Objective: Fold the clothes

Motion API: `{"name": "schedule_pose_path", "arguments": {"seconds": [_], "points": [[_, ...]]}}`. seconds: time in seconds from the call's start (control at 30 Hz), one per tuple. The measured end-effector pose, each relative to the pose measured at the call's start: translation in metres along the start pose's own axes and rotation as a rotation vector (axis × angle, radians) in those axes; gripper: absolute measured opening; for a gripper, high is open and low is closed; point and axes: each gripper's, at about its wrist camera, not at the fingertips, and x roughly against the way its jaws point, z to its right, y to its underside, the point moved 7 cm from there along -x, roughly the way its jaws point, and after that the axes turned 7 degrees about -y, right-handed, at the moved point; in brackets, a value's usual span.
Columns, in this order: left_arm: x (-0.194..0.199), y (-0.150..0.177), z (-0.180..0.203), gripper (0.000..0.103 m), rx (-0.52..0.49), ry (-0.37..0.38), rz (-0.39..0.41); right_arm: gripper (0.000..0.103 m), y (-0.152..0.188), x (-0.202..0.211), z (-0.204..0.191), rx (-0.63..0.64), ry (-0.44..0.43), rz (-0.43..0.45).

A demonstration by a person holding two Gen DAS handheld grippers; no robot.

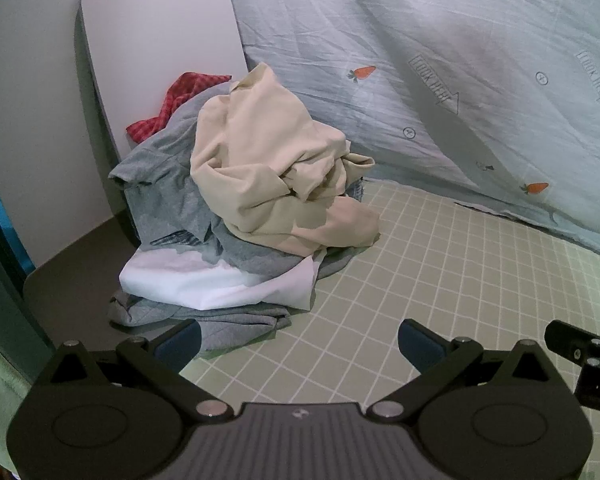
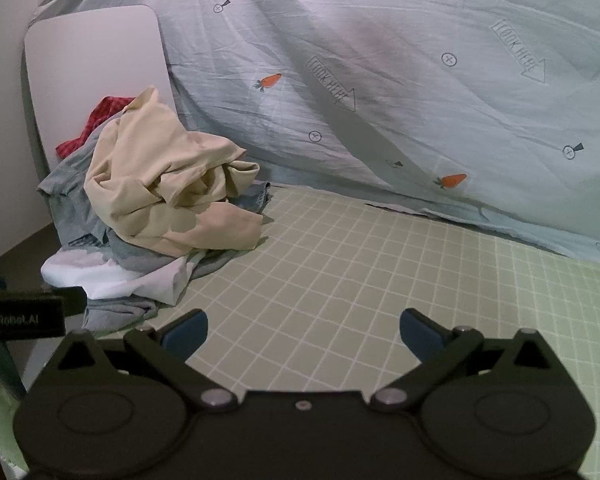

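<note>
Green gridded desk lies bare beside the heaped clothes at its left; both grippers' fingers spread empty, so picking the cream garment seems next.

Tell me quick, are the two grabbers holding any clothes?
Left gripper: open, holding nothing.
Right gripper: open, holding nothing.

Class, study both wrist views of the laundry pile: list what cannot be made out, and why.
- Red checked cloth: mostly hidden behind the grey garment in both views.
- White garment: type unclear, buried under the cream garment.
- Blue denim-like scrap: only an edge shows.
</note>
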Motion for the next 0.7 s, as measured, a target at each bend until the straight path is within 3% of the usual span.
{"name": "schedule_pose_path", "arguments": {"seconds": [0.7], "points": [[0.0049, 0.0016, 0.0047, 0.103, -0.008, -0.008, 0.002, 0.103, 0.0018, 0.0073, 0.001, -0.01, -0.001, 0.0]]}}
